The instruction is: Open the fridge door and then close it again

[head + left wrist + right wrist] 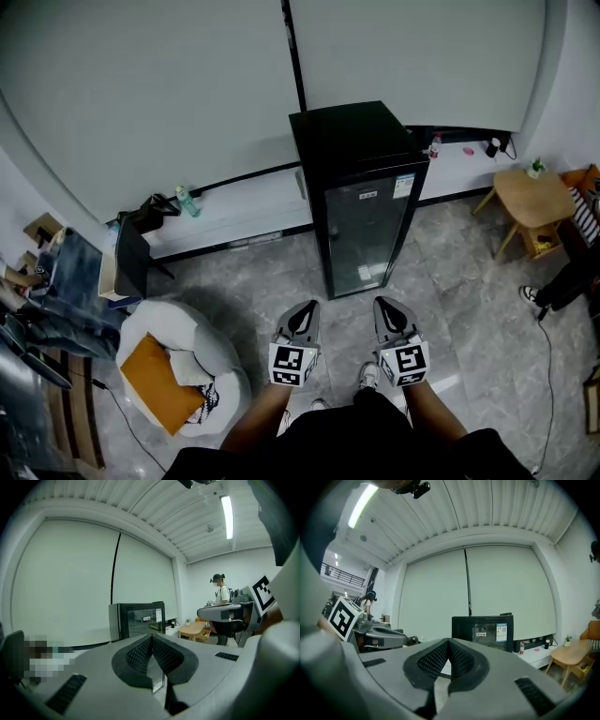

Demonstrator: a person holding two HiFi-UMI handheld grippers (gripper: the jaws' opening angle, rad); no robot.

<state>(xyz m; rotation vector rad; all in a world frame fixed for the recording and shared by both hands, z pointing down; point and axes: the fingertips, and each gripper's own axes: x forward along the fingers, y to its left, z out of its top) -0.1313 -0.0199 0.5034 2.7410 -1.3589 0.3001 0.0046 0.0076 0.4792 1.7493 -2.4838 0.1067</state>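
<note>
A black fridge (pixel 361 202) with a glass door stands against the low white ledge, and its door is closed. It also shows ahead in the left gripper view as the fridge (pixel 138 618) and in the right gripper view as the fridge (pixel 485 630). My left gripper (pixel 304 307) and right gripper (pixel 385 304) are held side by side over the floor, a short way in front of the door, touching nothing. The left gripper (pixel 151 637) is shut and empty. The right gripper (pixel 449 642) has its pads together with nothing between them.
A white beanbag (pixel 220 352) with an orange cushion (pixel 159 380) lies left of me. A round wooden table (pixel 532 197) stands right of the fridge. A black chair (pixel 131 253) and clutter fill the far left. A cable (pixel 548 366) runs over the floor at right. A person (pixel 220 590) stands in the background.
</note>
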